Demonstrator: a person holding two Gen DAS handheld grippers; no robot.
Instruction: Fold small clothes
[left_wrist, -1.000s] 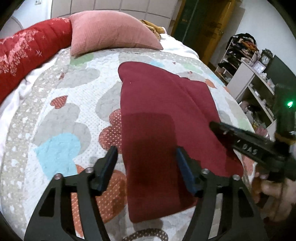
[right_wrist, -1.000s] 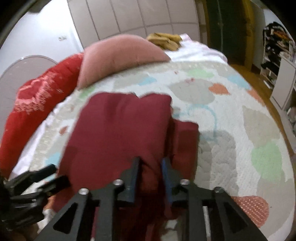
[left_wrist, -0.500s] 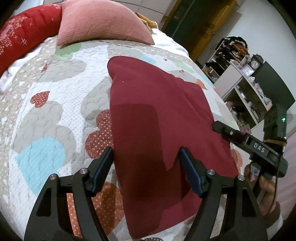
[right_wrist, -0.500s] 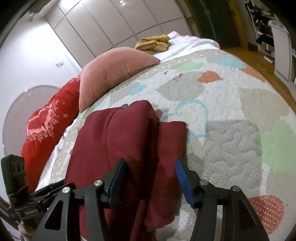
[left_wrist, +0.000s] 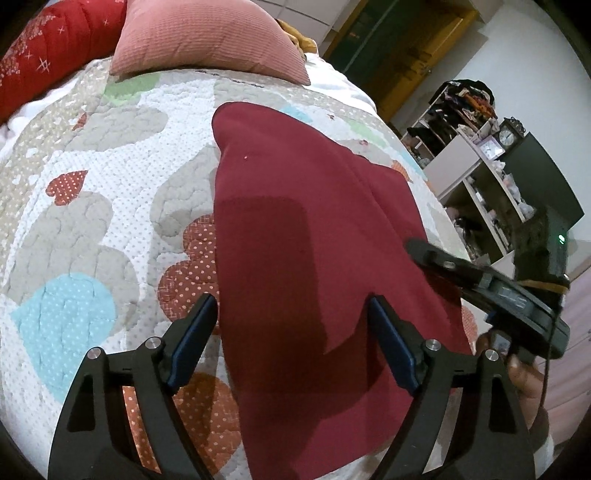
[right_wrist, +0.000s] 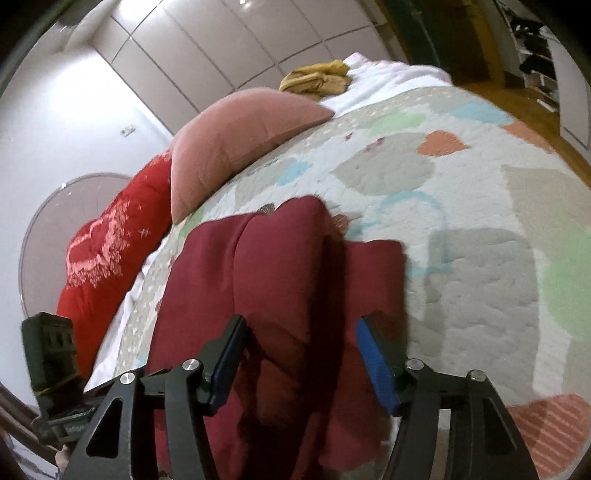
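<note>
- One dark red cloth garment (left_wrist: 314, 258) lies on the quilted bedspread with coloured hearts (left_wrist: 92, 221), straight ahead of both my pairs of jaws and partly folded over itself.
- My left gripper (left_wrist: 291, 339) has its jaws spread wide, holding nothing; the garment's near end lies between and beyond the two blue-padded fingers (left_wrist: 192, 332).
- My right gripper (right_wrist: 301, 354) also has its jaws spread apart, empty, with the bunched garment (right_wrist: 280, 266) showing between them.
- I count two cushions beyond the garment: one pink ribbed square pillow (left_wrist: 207, 37) and one long red bolster with pale star print (left_wrist: 48, 59) to its left.
- Only my right view shows one mustard-yellow bundle of cloth (right_wrist: 317, 79) far ahead on white bedding, and the white panelled wardrobe doors (right_wrist: 229, 44).
- Only my left view shows the open white shelving unit (left_wrist: 480, 184) off to the right, with one small round clock (left_wrist: 508, 137) on top.
- Each view catches the other gripper at its edge: the right one (left_wrist: 480, 284) in the left view, the left one (right_wrist: 55, 369) in the right view.
- The lettering on the left one's body is too blurred to read.
</note>
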